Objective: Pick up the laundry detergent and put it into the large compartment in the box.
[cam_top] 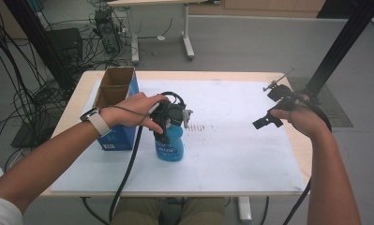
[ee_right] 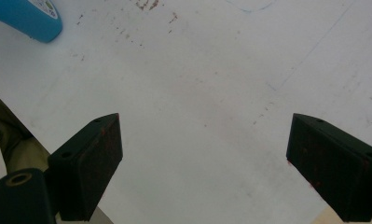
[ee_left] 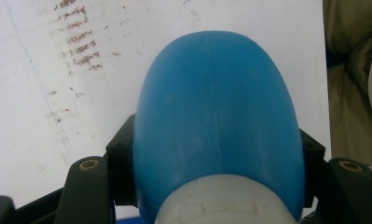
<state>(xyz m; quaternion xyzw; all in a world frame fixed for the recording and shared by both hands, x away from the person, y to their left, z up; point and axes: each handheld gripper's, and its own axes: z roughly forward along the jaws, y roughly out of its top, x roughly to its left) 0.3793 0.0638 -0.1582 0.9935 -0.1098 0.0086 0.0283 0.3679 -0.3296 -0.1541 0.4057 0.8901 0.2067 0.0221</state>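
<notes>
Blue bottle [ee_left: 216, 116] sits clamped just below its white cap in my left tongs [cam_top: 168, 125], standing upright on the white surface [cam_top: 231, 154] beside the cardboard box [cam_top: 115, 101]. I judge the smooth, rounded plastic slippery and a little squashy, so the shoulder is where I'd grip. My right tongs [ee_right: 204, 163] hang wide and empty

A light wooden desk [cam_top: 84, 89] carries a white sheet [cam_top: 241, 154] that covers nearly all of its top (brownish smudges [cam_top: 199, 126] mark the middle). On the sheet's left stands an open blue cardboard box [cam_top: 116, 112], and just right of it, nearer the front, a blue bottle [cam_top: 170, 146] stands upright.
</notes>
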